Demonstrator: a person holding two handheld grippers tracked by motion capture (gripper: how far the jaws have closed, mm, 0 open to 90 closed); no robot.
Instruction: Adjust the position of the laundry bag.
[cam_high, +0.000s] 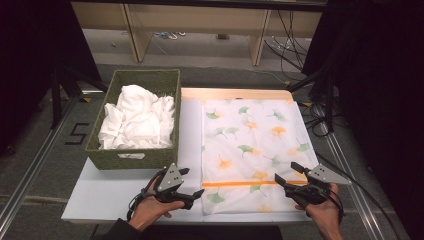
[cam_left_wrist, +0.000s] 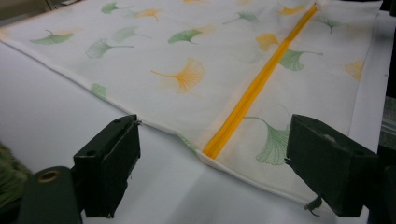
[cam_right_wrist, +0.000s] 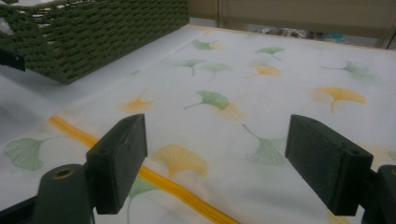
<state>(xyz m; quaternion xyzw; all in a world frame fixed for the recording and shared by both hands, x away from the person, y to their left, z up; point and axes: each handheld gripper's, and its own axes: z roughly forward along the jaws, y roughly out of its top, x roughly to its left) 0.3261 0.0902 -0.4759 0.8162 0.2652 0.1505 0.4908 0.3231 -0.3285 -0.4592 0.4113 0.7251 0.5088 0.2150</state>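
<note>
A white cloth cover (cam_high: 252, 150) printed with green and orange ginkgo leaves lies flat on the white table (cam_high: 125, 195). An orange zipper (cam_high: 250, 183) runs across its near end. My left gripper (cam_high: 191, 183) stands open at the cover's near left edge, and in the left gripper view the zipper's end (cam_left_wrist: 212, 150) lies on the table between the two black jaws, untouched. My right gripper (cam_high: 286, 172) stands open over the cover's near right part. In the right gripper view the zipper (cam_right_wrist: 154, 176) passes under its jaws with nothing held.
A green woven basket (cam_high: 134, 155) holding crumpled white cloth (cam_high: 137, 117) stands on the table's left half, just behind the left gripper. The table's front edge lies close to both hands. Beyond the table are wooden shelf legs and cables on the floor.
</note>
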